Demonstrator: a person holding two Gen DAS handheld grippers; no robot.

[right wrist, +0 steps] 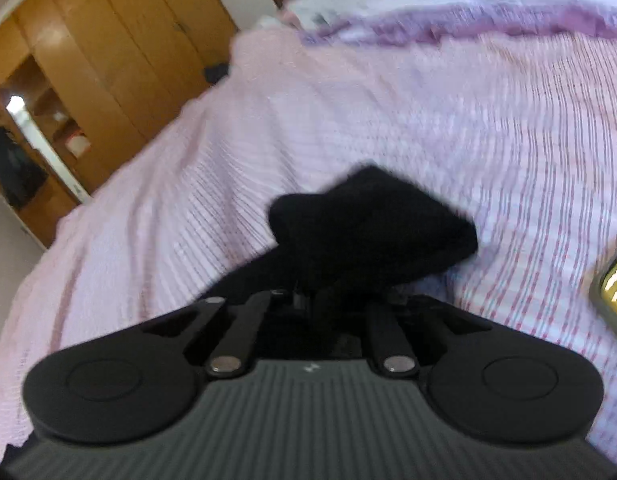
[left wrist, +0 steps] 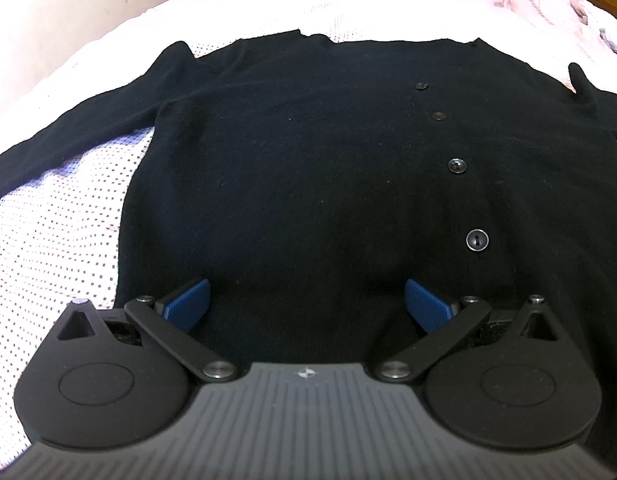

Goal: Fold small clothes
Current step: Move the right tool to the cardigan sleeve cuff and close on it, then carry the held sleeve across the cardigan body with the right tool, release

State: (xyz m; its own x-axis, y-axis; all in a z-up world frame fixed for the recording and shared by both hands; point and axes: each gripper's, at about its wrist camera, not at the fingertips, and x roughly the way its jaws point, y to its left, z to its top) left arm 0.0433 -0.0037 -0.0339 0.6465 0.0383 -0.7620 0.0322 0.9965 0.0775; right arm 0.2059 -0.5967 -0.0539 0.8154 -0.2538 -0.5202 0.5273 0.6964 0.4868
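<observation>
Black cardigan [left wrist: 308, 160] flat on the bed, one end already in our right grip

On the left we hold the left gripper [left wrist: 306, 300] just above the hem with its blue pads [left wrist: 188, 300] spread wide and holding nothing; the cardigan lies buttoned, front up, on the pink dotted bedspread [left wrist: 48, 240], sleeves out to both sides. On the right, the right gripper [right wrist: 308, 292] is closed on a bunched black piece of the cardigan [right wrist: 368, 232] lifted over the bedspread, in a blurred view. We judge the knit soft, light and limp, prone to sag and stretch, so we take it at seams, cuffs or hem. We read no brand or label, only a small emblem on each tool
</observation>
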